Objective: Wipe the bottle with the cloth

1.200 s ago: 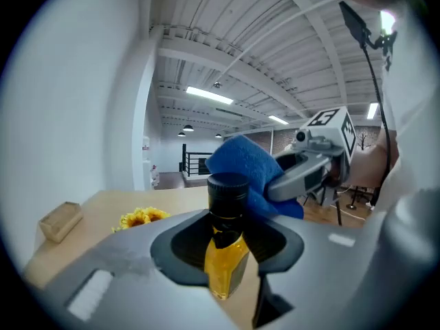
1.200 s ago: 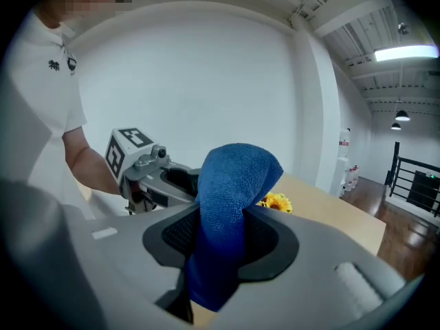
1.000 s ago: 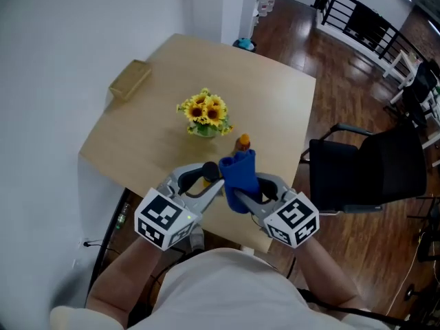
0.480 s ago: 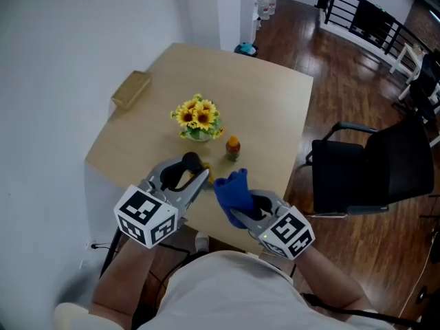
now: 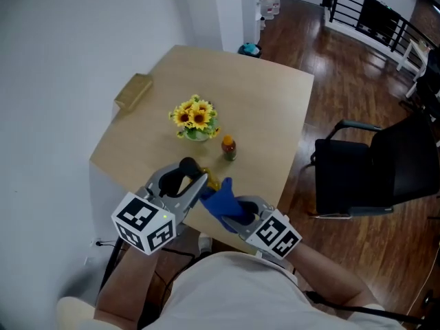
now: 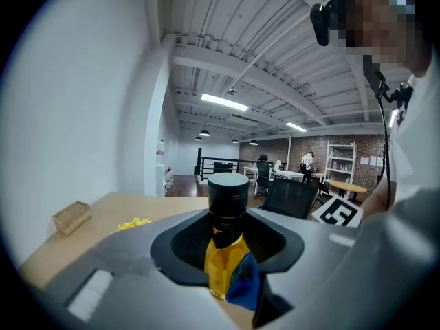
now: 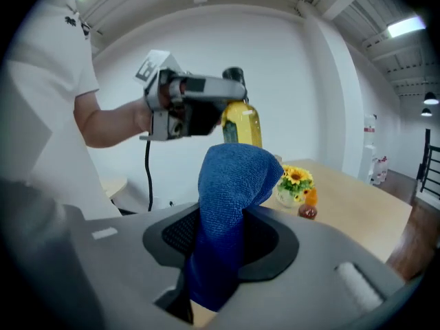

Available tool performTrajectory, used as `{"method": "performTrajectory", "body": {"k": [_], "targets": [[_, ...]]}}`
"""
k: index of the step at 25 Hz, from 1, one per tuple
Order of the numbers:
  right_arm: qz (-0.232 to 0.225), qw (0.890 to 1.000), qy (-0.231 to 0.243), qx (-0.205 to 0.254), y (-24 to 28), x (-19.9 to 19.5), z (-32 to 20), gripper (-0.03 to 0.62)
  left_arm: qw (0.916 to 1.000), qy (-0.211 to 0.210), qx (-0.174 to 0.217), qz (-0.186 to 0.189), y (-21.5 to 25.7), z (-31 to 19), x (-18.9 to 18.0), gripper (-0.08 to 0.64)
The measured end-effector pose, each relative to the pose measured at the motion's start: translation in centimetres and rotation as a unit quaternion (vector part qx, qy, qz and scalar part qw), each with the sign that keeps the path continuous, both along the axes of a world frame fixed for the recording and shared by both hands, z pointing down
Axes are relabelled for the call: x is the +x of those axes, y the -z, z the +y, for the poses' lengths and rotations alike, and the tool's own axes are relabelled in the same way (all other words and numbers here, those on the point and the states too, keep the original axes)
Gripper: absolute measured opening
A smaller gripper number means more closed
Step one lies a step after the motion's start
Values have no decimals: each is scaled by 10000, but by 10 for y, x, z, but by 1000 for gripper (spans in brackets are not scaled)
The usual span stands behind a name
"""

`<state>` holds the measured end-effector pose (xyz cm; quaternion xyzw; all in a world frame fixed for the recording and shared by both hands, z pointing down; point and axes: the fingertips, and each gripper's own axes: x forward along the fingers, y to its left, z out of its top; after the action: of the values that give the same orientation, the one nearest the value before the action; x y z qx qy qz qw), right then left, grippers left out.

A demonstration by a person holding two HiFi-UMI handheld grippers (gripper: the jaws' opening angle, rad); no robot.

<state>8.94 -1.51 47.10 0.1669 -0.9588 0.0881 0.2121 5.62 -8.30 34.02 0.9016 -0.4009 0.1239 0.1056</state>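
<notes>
The left gripper (image 5: 194, 181) is reaching level over the near edge of the counter (image 5: 275, 95). Its jaws are clamping the bottle (image 6: 221, 256), which is hanging upright in the air, black cap on top. The right gripper (image 5: 237, 214) is angling in from the right, jaws pinching the blue cloth (image 5: 220, 199), whose tip is touching the bottle's lower side. Both are working well apart from the sunflowers (image 5: 195, 117), the small orange bottle (image 5: 228, 148) and the wooden block (image 5: 133, 91). Bare counter is stretching beyond them. Half a second ago cloth and bottle were apart; the right gripper has since closed in.
</notes>
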Motion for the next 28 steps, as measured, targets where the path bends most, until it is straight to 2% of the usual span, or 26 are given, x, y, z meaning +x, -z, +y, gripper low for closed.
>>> {"method": "performTrajectory", "body": {"k": [3, 6, 8, 11, 14, 17, 21, 28], "targets": [[278, 9991, 20, -333, -38, 12, 1, 155, 10000, 29, 26, 32, 6, 4, 0, 150], [317, 9987, -77, -399, -42, 27, -1, 155, 9999, 87, 47, -20, 8, 7, -5, 150], [178, 9992, -211, -288, -21, 36, -8, 155, 9999, 132, 47, -89, 7, 7, -10, 150], [-249, 9988, -356, 209, 40, 36, -22, 155, 9997, 157, 38, -188, 3, 7, -18, 150], [-648, 9949, -330, 705, 97, 20, -31, 155, 9998, 109, -3, -188, -3, 9, -24, 150], [-756, 9936, -340, 772, 112, -3, -37, 155, 10000, -8, -10, -94, -5, 12, -26, 150], [-655, 9958, -509, 386, 74, -22, -42, 155, 9999, -99, 25, 53, 2, 14, -34, 150], [237, 9971, -626, -367, -29, -27, -43, 155, 9996, -215, 66, 186, 6, 11, -60, 150]]}}
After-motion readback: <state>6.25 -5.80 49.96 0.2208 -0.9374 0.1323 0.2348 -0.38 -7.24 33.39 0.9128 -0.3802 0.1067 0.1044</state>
